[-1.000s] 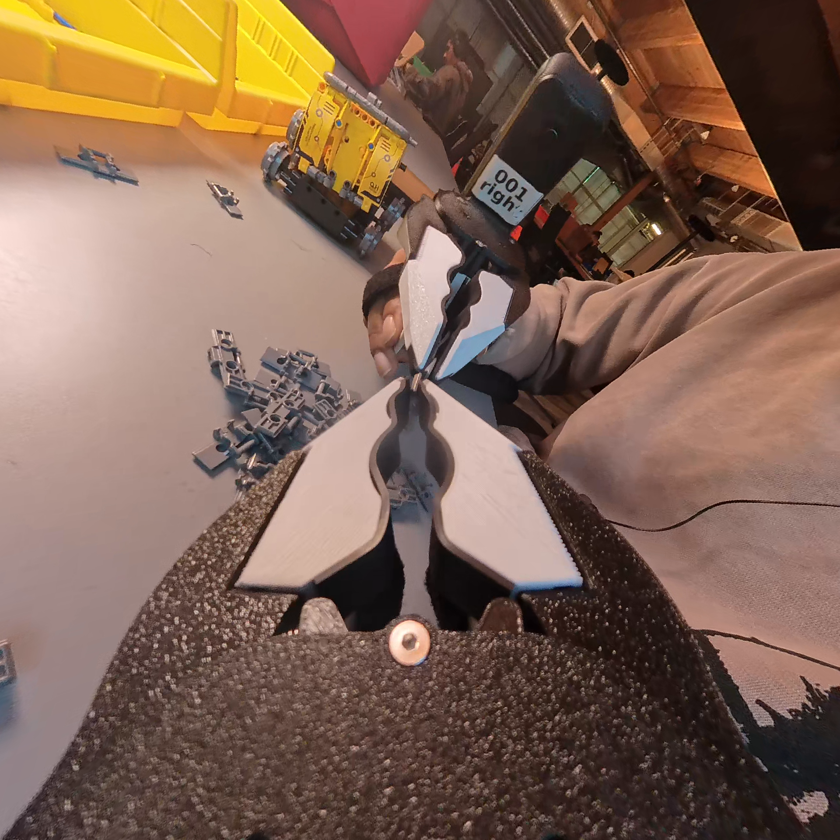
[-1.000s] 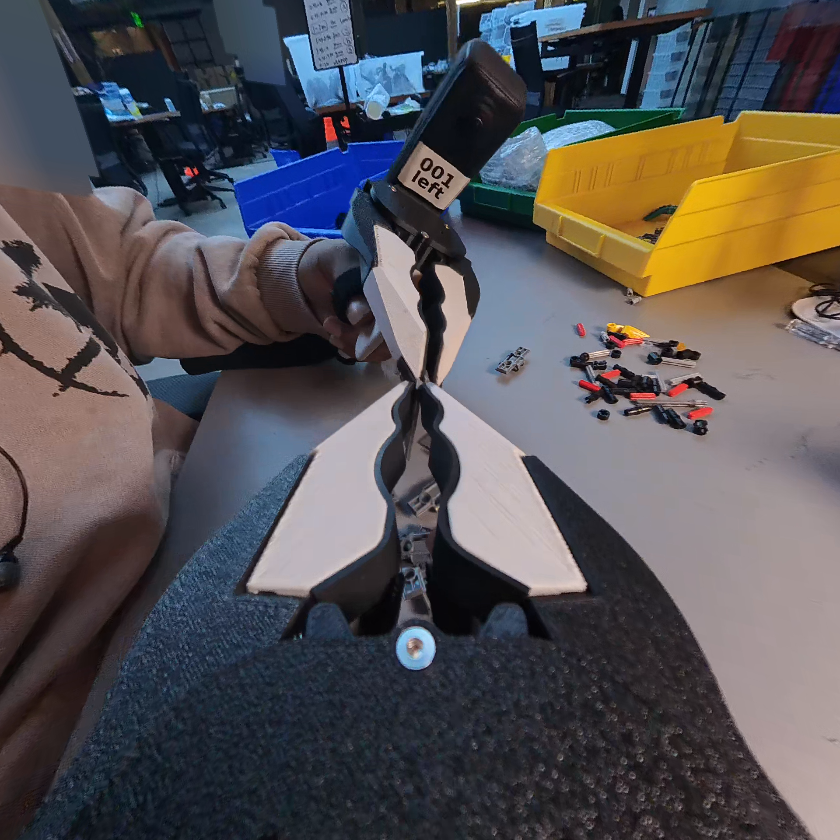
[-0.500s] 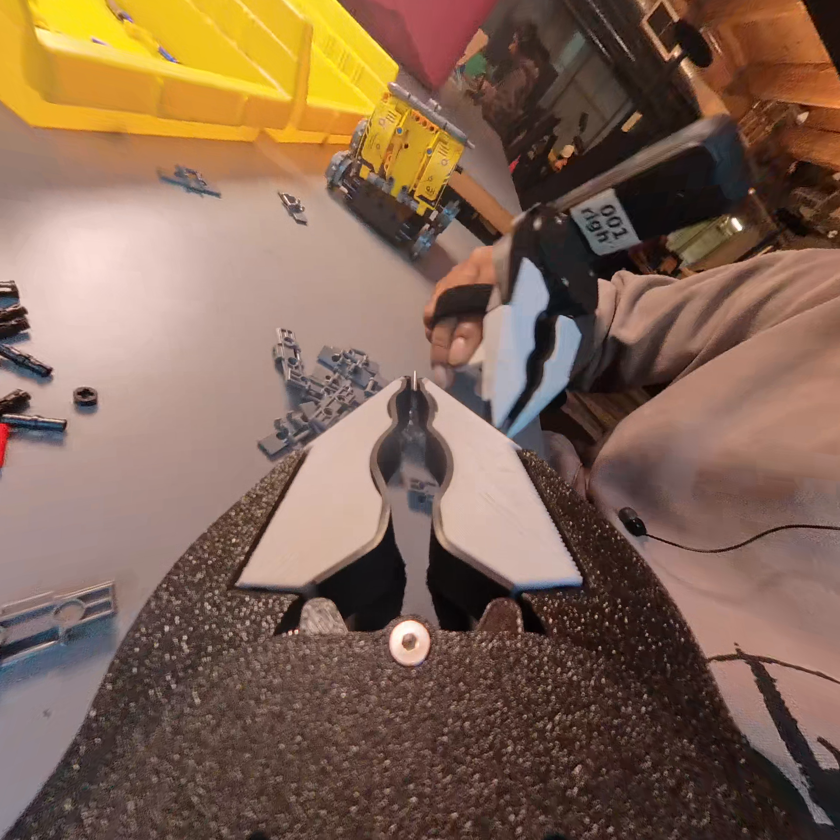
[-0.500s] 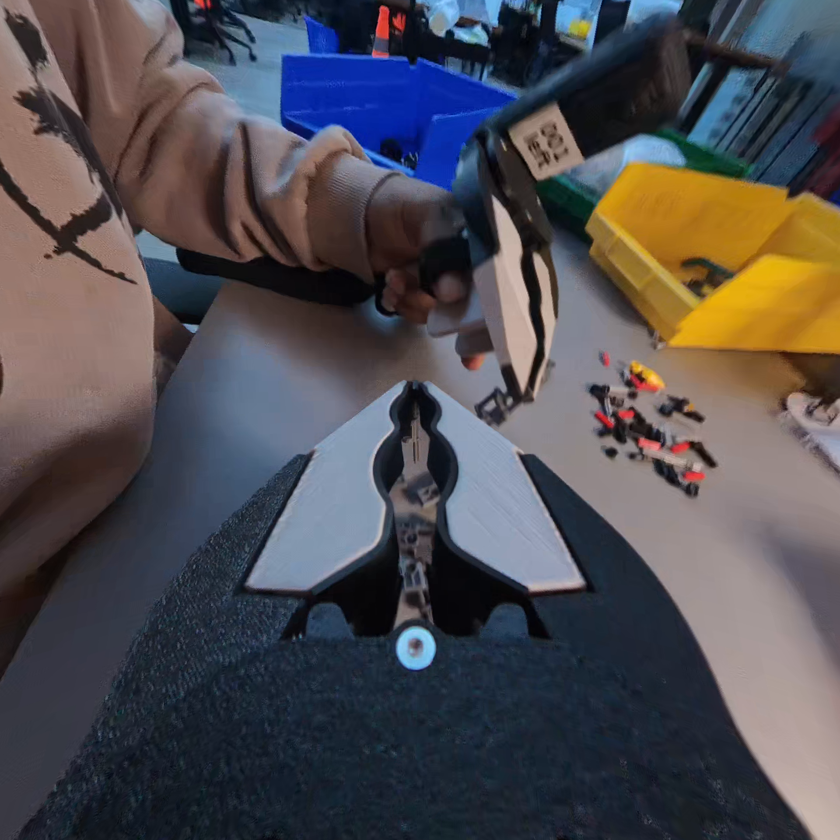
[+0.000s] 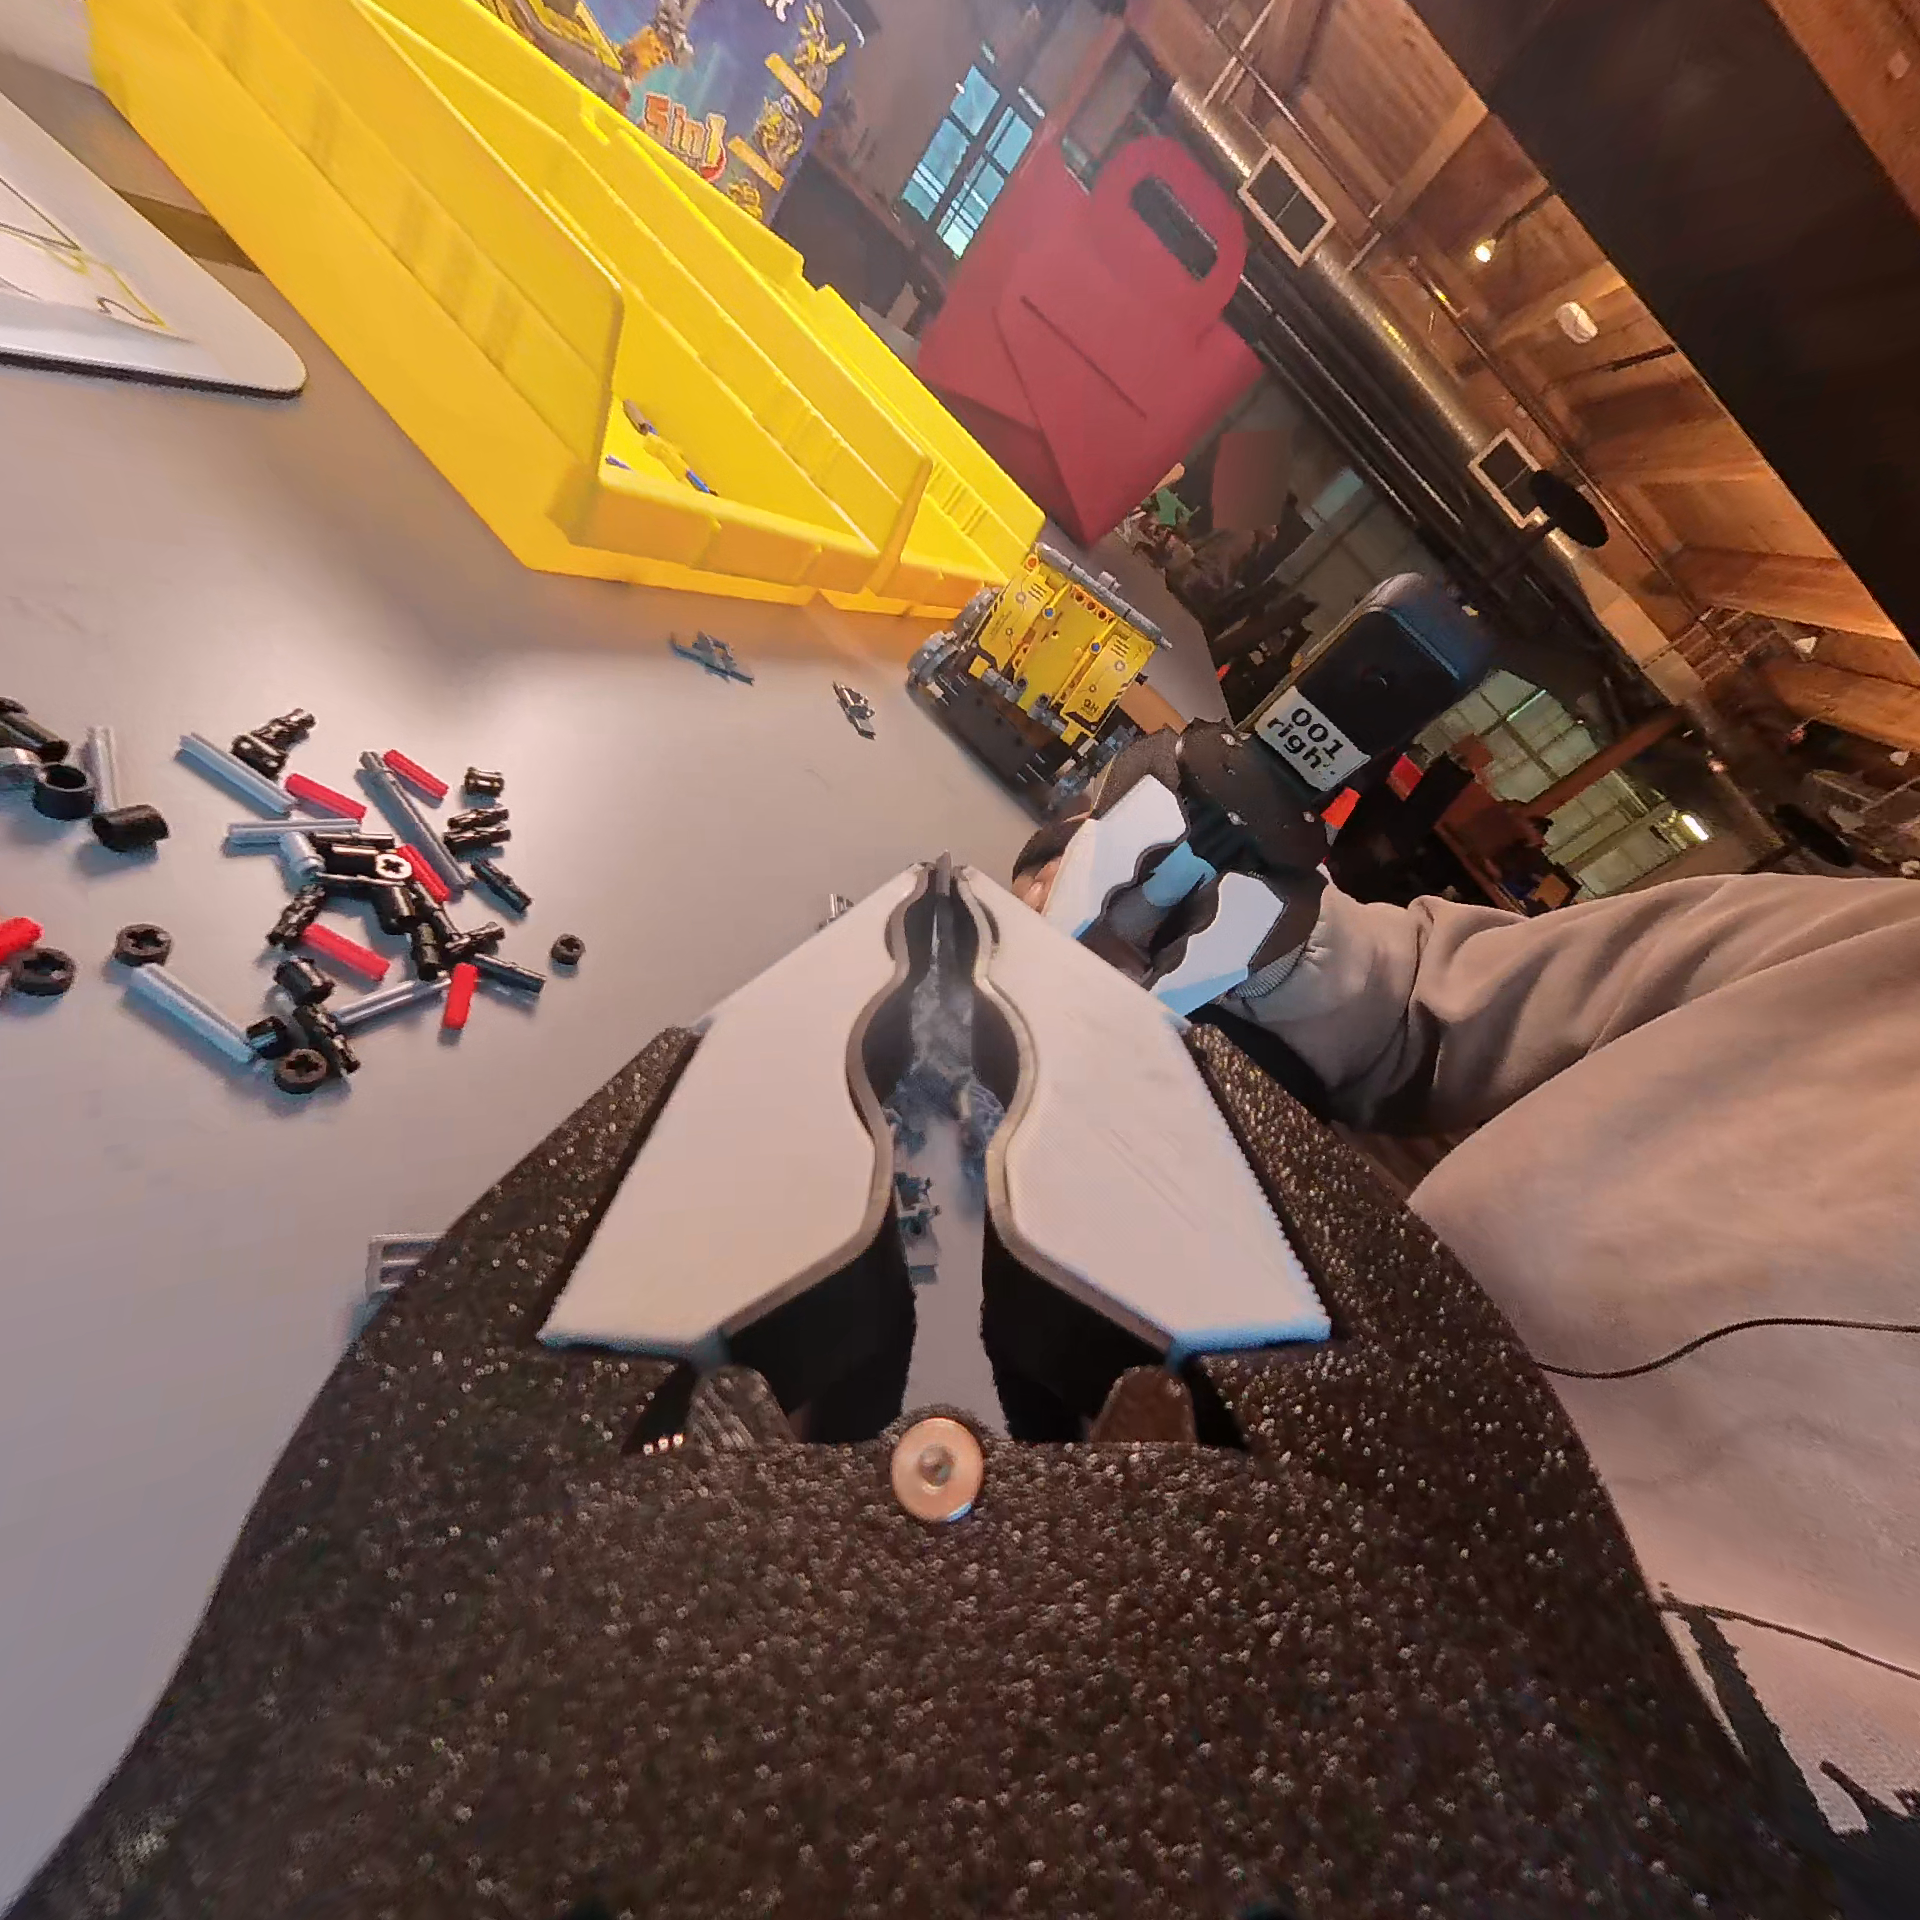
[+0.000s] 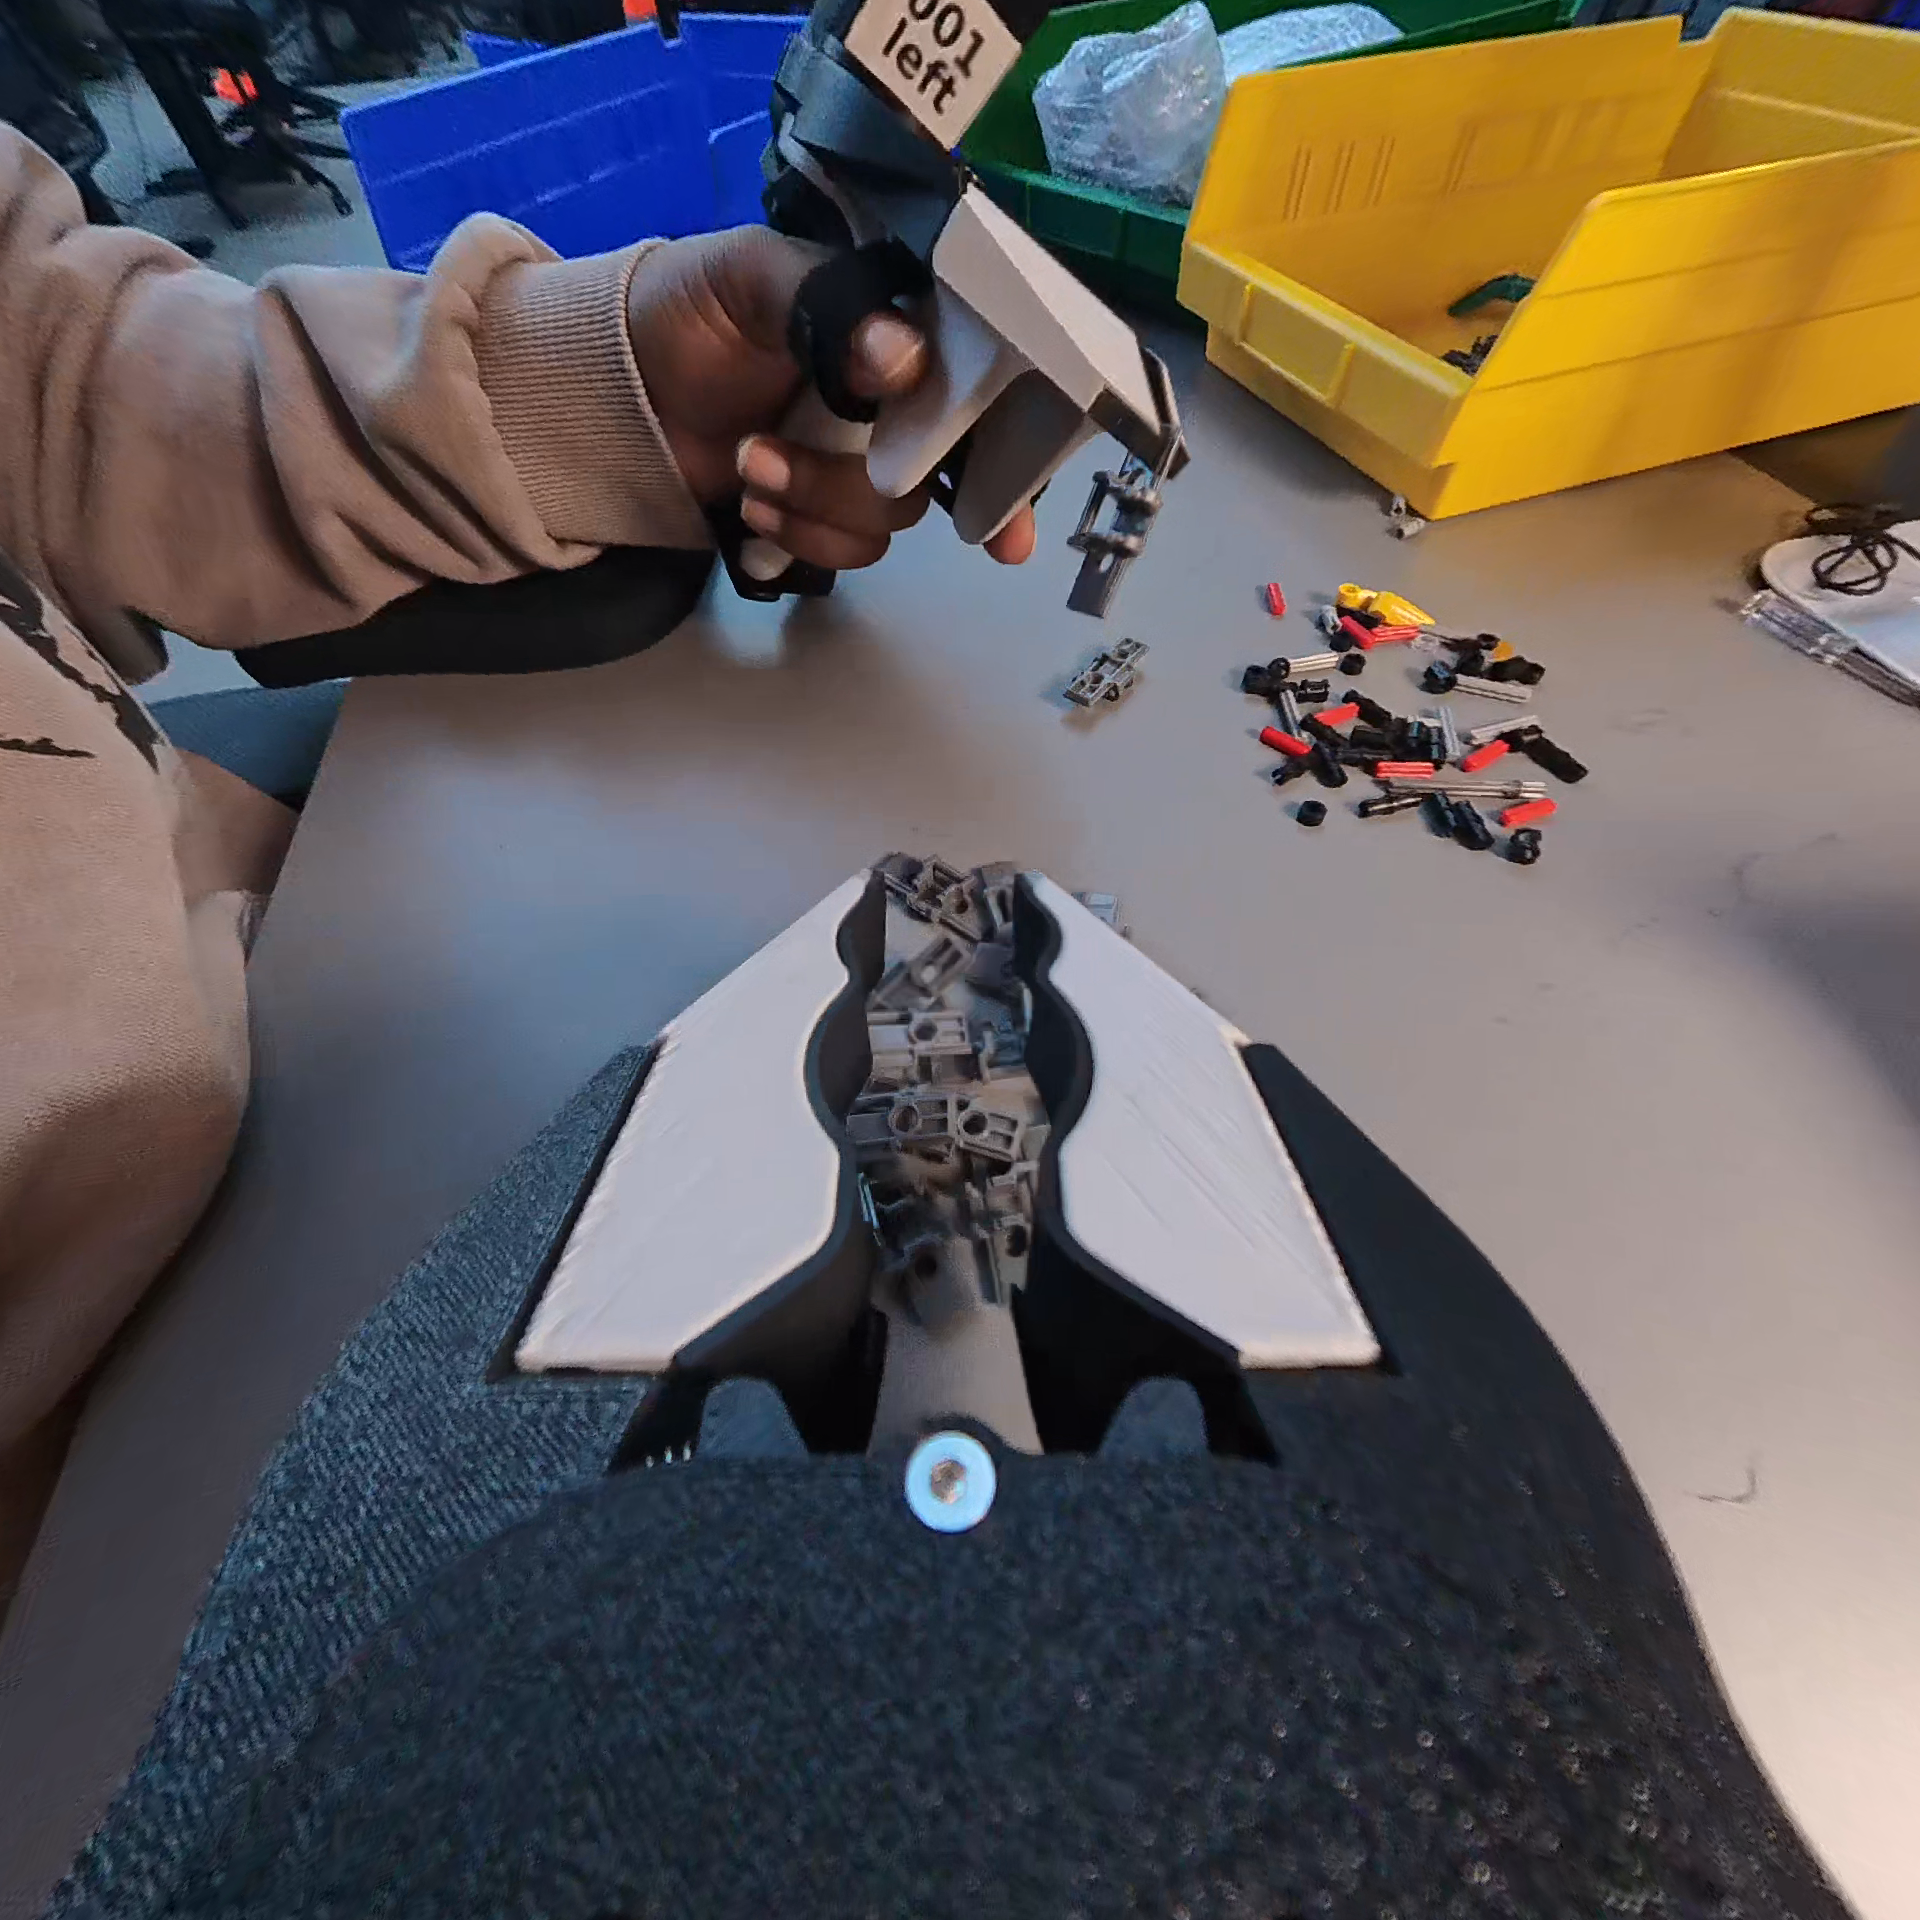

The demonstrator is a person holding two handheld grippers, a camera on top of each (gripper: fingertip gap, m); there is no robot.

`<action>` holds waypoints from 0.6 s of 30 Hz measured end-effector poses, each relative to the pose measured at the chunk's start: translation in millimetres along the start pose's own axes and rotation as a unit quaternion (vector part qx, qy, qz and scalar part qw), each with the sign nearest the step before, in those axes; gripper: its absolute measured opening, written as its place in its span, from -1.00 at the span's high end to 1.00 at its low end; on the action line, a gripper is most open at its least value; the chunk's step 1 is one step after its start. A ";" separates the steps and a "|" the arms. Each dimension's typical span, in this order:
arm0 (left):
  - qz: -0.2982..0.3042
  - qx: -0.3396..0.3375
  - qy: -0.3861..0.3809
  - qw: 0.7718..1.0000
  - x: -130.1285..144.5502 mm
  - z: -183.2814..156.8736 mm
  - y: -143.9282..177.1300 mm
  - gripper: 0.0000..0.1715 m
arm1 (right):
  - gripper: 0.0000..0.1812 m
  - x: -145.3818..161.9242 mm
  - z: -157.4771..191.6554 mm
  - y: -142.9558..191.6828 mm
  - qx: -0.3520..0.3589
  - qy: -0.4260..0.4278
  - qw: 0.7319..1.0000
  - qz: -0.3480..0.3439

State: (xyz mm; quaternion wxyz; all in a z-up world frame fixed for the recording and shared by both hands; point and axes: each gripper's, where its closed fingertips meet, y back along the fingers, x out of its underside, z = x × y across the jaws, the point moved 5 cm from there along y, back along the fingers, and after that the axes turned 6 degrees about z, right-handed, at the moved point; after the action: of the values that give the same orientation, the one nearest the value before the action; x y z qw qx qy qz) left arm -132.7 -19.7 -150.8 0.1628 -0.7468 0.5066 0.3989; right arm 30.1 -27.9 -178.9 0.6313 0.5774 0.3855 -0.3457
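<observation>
My left gripper (image 5: 940,873) is shut on a short grey track-link strip (image 6: 1114,520). In the right wrist view the left gripper (image 6: 1164,442) holds the strip hanging above the grey table (image 6: 623,831), over a single grey link (image 6: 1107,675). My right gripper (image 6: 948,883) is open and empty, low over a pile of grey track links (image 6: 945,1091) that shows between its fingers. In the left wrist view the right gripper (image 5: 1179,894) is just right of my left fingertips, held by a hand in a tan sleeve (image 5: 1507,997).
A scatter of black, red and grey pins (image 6: 1403,727) lies to the right; it also shows in the left wrist view (image 5: 343,894). Yellow bins (image 6: 1558,260), a green bin (image 6: 1081,208) and a blue bin (image 6: 582,135) stand at the back. A yellow model vehicle (image 5: 1049,665) stands beyond. Across from one pair of fingers to the other is roughly 10 cm.
The grippers were tip to tip and both shut. They have since parted: the left one moved away with the link strip, and the right one opened and dropped over the grey pile.
</observation>
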 end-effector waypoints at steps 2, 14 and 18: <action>-0.006 -0.004 0.000 1.000 -2.2 0.9 3.4 0.97 | 0.71 -2.4 -2.9 2.4 0.007 -0.005 1.000 -0.009; -0.109 -0.273 -0.145 0.945 -70.7 39.0 79.8 0.98 | 0.37 -15.2 -13.1 14.5 0.033 -0.034 0.997 -0.061; -0.092 -0.402 -0.186 0.892 -108.4 77.9 113.7 0.97 | 0.40 -13.4 -10.7 12.2 0.025 -0.033 0.997 -0.058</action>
State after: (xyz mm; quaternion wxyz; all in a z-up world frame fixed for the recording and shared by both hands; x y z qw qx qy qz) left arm -285.3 49.3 -99.1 -0.0245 -0.7041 0.1922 0.6831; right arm 33.7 -16.3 -161.8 0.6079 0.5582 0.3887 -0.4097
